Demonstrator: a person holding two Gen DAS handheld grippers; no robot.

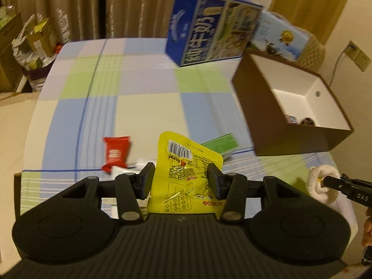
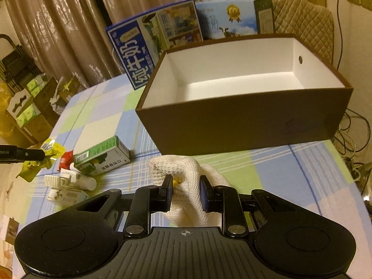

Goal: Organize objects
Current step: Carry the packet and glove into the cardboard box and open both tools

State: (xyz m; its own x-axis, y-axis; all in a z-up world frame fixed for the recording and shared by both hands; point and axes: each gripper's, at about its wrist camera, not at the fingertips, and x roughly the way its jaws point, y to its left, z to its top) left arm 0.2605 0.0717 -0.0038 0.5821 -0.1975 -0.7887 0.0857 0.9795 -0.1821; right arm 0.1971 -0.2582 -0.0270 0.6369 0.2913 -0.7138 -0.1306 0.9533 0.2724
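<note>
We've got the left gripper (image 1: 180, 179) clamped on the yellow snack packet (image 1: 186, 174) and the right gripper (image 2: 186, 190) pinching the white knit cloth (image 2: 186, 169), both lifted over the table (image 1: 144, 107) near the open brown box (image 2: 244, 121), presumably to drop in.

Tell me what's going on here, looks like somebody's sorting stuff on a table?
A person is tidying a checked table with a handheld gripper in each hand. The left gripper has its fingers closed on a yellow snack packet; the right gripper is clamped on a white knitted cloth. An open brown box stands just ahead. A green carton, a red candy and small bottles lie loose on the table.
</note>
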